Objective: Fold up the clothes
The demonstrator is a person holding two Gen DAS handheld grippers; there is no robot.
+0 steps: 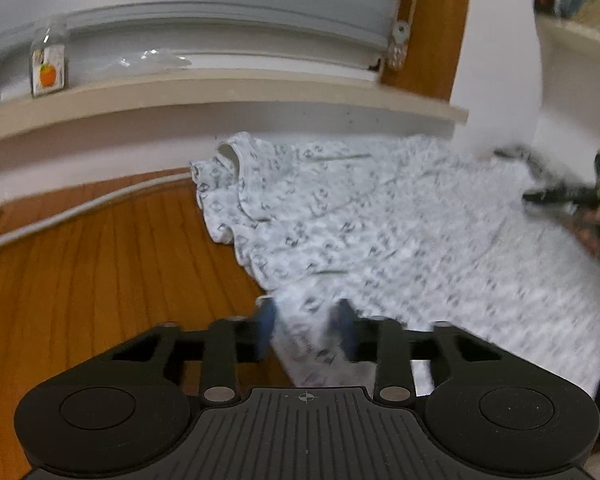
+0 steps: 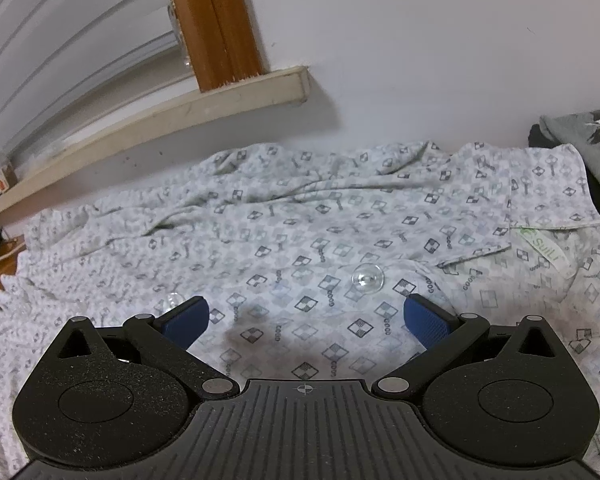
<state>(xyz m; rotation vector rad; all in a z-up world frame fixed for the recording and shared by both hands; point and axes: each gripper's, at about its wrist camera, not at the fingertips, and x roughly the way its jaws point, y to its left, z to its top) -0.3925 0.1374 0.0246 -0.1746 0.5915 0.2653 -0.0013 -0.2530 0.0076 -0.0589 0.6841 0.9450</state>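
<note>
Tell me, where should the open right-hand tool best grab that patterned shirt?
Probably the collar edge of the patterned shirt, approached from the near side: it lies as a raised, folded flap the right gripper could slide its open jaws around. Flat cloth below offers no edge.

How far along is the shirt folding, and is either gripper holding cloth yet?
Done: no fold shows; the patterned shirt lies spread and wrinkled, collar to the right. In hand: the left gripper has its jaws shut on the shirt's edge near the wooden floor. The right gripper hovers open above the button front, holding nothing. Left: every fold.
</note>
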